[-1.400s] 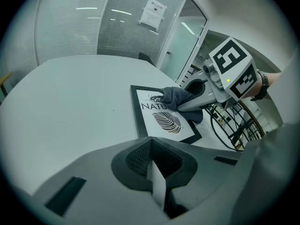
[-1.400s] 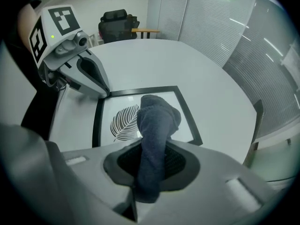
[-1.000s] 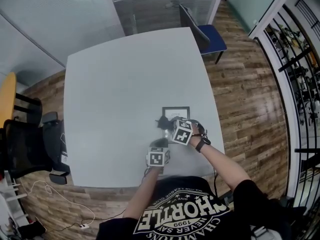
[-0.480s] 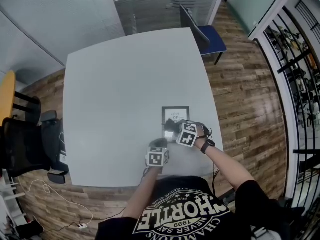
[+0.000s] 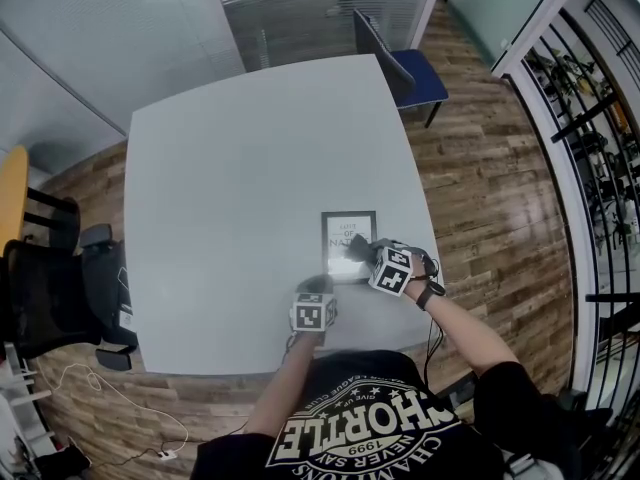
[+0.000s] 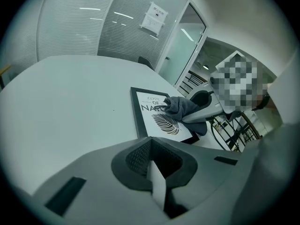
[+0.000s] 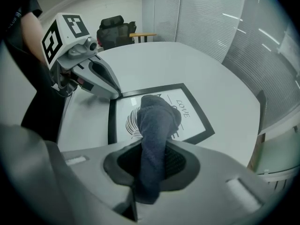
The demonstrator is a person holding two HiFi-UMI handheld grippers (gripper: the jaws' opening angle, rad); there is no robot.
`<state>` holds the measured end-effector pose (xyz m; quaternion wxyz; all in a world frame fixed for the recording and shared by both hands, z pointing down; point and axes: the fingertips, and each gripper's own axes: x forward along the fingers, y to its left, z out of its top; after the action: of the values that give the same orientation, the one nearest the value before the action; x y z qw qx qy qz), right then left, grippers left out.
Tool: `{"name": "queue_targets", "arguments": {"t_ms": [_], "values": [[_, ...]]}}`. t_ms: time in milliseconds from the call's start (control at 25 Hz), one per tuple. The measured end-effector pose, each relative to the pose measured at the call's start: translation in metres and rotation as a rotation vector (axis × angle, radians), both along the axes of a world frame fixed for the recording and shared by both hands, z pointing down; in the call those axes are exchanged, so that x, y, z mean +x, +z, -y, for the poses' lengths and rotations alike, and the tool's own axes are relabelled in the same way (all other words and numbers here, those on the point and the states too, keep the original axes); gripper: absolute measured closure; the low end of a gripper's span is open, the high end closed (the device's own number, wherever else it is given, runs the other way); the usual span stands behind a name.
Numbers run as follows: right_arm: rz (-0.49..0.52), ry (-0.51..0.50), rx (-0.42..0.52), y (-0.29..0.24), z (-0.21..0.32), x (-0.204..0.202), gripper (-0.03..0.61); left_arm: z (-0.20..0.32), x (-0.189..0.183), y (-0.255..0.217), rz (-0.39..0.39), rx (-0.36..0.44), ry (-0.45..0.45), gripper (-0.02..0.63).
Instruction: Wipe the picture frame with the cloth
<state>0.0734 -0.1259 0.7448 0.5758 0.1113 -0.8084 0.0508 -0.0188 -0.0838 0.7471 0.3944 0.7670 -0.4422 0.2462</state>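
Right gripper (image 7: 146, 172) is clamped on the dark cloth (image 7: 157, 118), whose bunched end rests on the picture frame (image 7: 194, 121) just ahead of its jaws. Wiping appears under way; the next stroke should cover bare glass. Left gripper (image 6: 157, 186), jaws together and empty, sits at the frame's corner. Frame lies flat near the table's (image 5: 250, 168) near-right corner.

Open table (image 5: 250, 148) beyond picture frame (image 5: 346, 226)

Grey table (image 5: 250, 148); blue chair (image 5: 420, 78) at far edge; black office chair (image 5: 40, 293) left; wood floor (image 5: 490, 188).
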Motion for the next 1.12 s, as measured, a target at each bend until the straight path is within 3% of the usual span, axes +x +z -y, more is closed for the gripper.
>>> {"name": "queue_targets", "arguments": {"t_ms": [240, 440, 640, 840, 1120], "values": [[0.022, 0.004, -0.003, -0.013, 0.005, -0.023, 0.505, -0.010, -0.002, -0.002, -0.044, -0.008, -0.006, 0.611], [0.147, -0.082, -0.041, -0.029, -0.004, -0.087, 0.505, -0.008, -0.005, -0.003, -0.063, 0.006, -0.019, 0.612], [0.155, -0.137, -0.103, -0.013, -0.021, -0.113, 0.505, -0.010, -0.001, -0.003, -0.048, 0.028, -0.012, 0.612], [0.109, -0.135, -0.104, -0.006, -0.024, -0.088, 0.505, -0.010, 0.000, -0.003, -0.034, 0.032, 0.001, 0.612], [-0.011, -0.052, -0.066, -0.005, -0.021, -0.009, 0.505, -0.011, -0.003, 0.001, -0.028, 0.038, 0.009, 0.612]]}}
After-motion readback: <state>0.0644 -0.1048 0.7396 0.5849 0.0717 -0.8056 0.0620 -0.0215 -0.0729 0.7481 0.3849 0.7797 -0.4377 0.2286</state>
